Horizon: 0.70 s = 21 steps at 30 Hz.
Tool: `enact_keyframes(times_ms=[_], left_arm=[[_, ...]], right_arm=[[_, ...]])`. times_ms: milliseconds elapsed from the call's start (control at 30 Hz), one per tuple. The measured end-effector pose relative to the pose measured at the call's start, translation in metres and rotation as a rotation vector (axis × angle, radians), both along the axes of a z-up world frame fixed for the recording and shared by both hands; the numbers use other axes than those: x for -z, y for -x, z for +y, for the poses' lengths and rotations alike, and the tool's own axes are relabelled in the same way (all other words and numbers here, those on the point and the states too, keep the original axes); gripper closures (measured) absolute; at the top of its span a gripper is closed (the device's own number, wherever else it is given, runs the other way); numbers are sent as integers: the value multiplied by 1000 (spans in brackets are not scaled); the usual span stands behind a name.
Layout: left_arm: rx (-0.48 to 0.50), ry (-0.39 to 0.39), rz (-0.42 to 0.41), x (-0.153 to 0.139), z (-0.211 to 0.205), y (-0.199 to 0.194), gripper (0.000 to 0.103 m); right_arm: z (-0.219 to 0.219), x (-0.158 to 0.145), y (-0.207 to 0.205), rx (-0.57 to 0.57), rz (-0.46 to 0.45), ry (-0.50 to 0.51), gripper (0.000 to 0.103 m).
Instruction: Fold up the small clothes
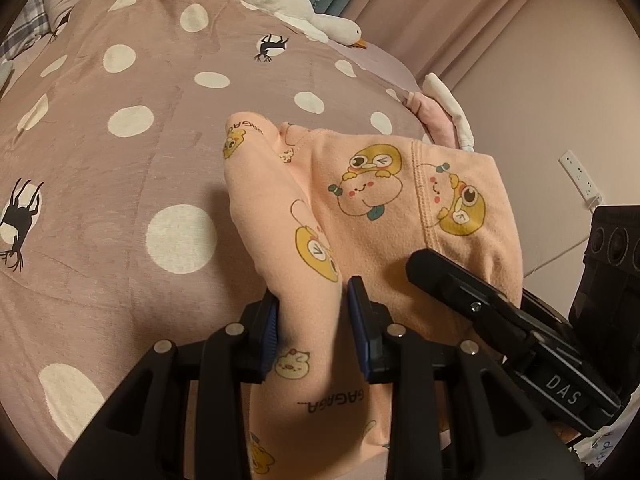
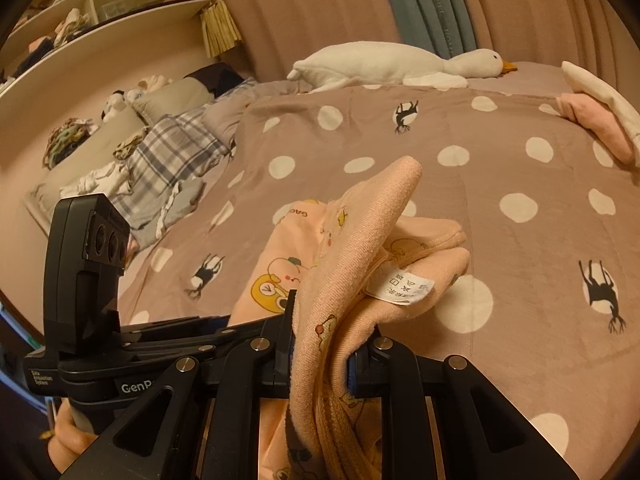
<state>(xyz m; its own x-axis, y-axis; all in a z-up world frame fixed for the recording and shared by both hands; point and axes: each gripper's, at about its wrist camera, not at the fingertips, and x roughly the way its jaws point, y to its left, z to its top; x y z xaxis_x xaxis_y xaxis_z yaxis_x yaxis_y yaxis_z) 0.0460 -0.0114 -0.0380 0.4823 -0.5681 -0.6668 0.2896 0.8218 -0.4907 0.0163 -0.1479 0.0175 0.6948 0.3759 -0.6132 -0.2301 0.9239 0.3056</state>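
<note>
Showing: 2 grippers – left gripper [image 1: 310, 312], right gripper [image 2: 320, 354]; 1 peach printed garment [image 1: 384, 216]; 1 goose plush [image 2: 400, 62]; 1 dotted bedspread [image 1: 120, 160]; 1 care label [image 2: 402, 286].

Hidden and cut-off parts

The peach garment [image 2: 360, 280] hides the right gripper's [image 2: 320, 364] pads; below them it runs off the frame edge. Care-label [image 2: 400, 286] print is unreadably small.

A printed baby garment [image 1: 384, 216] lies on the duvet [image 1: 132, 184] near the bed's front edge, a plush goose [image 2: 400, 66] along the far edge, folded clothes [image 2: 592, 124] at the right edge, and pillows [image 2: 160, 120], seemingly, far left.
</note>
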Motion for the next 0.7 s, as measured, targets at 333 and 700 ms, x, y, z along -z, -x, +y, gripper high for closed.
enact_keyframes(times_ms=[333,700], left_arm=[[-21,11,7,4,14,-12,72],[-23,4,20,8,15,-35,72]], right_arm=[[12,2,-11,-18,6,8,83],[14,5,-22,-23,14,5,83]])
